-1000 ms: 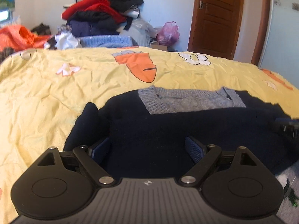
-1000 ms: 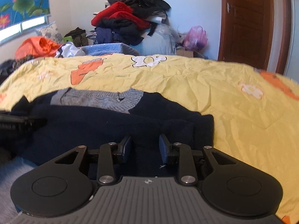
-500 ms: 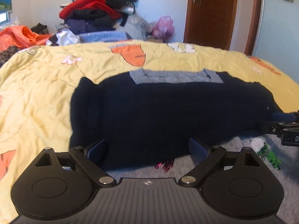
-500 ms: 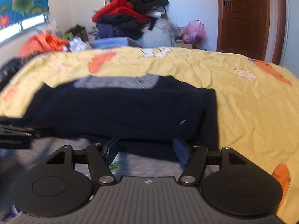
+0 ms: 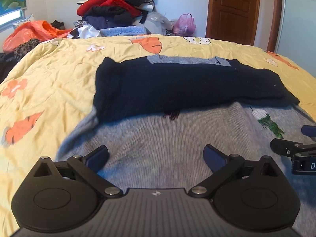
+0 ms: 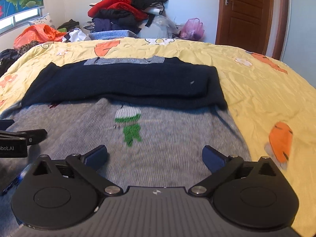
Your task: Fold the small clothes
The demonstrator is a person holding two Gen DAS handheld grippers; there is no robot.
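Note:
A small grey knit sweater (image 5: pixel 167 138) (image 6: pixel 167 138) lies flat on the yellow bedspread (image 5: pixel 55 83) (image 6: pixel 256 83), with a green and white figure (image 6: pixel 130 126) knitted on it. Its navy sleeves (image 5: pixel 177 85) (image 6: pixel 122 83) lie folded across the upper part, below the grey collar (image 5: pixel 187 60) (image 6: pixel 124 60). My left gripper (image 5: pixel 156 157) is open and empty above the sweater's lower left part. My right gripper (image 6: pixel 155 157) is open and empty above the lower right part. Each gripper shows at the edge of the other's view.
A tall heap of red, black and navy clothes (image 5: pixel 116 9) (image 6: pixel 126 7) stands beyond the bed's far edge. An orange bag (image 5: pixel 35 31) lies at the far left, a pink bag (image 5: pixel 184 24) near the brown door (image 5: pixel 233 9).
Both grippers have drawn back toward the near end of the sweater, leaving the navy sleeves folded across it. The right gripper's jaws have spread wide; more grey body shows now.

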